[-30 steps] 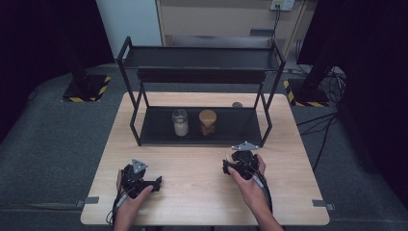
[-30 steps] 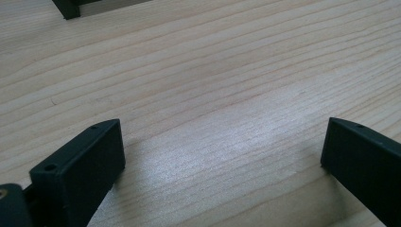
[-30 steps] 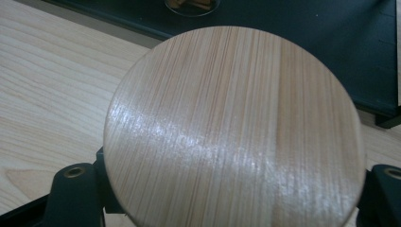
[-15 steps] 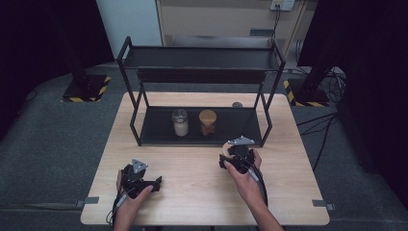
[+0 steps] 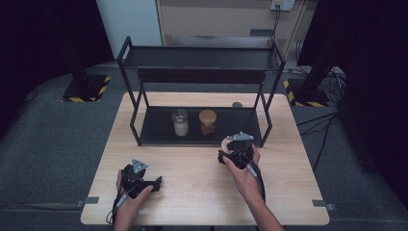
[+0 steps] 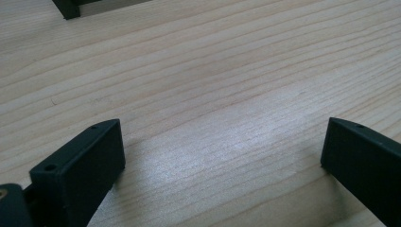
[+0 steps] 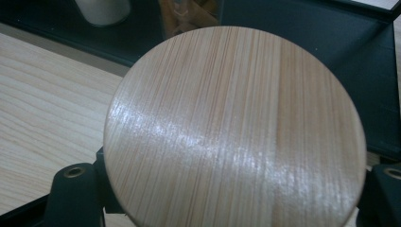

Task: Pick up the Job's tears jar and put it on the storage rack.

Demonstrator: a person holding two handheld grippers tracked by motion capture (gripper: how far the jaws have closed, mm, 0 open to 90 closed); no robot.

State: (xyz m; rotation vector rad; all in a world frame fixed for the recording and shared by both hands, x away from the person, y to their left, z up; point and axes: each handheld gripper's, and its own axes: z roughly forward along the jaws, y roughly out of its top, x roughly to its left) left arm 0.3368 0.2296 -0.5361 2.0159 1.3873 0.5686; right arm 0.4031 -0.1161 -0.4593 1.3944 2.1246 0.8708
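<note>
Right claw [image 5: 230,147] is clenched on a round wooden lid [image 7: 235,125], its two black jaws pressing the disc's rim from either side, as the right gripper view shows; the lid's flat grained face is turned toward that camera. In the high view the lid's pale edge [image 5: 224,143] peeks out at the claw's front, just short of the front edge of the black shelf rack [image 5: 130,55] that stands on the counter [image 5: 192,192].

Left claw [image 5: 144,184] is released: in the left gripper view its jaws stand wide apart over bare wood, with nothing between them, and it sits low at the near left of the counter, well apart from the rack.

On the rack's lower shelf stand two jars just beside each other: a glass jar [image 5: 180,122] with white contents and no wooden top that I can see, and a second jar [image 5: 208,122] with brownish contents already wearing a wooden lid.

By my reading, the step in hand is carrying the lid to the uncapped glass jar. The next move calls for reaching under the rack's upper shelf, turning the lid level, centring it over the jar's mouth and setting it down squarely before the jaws let go.
</note>
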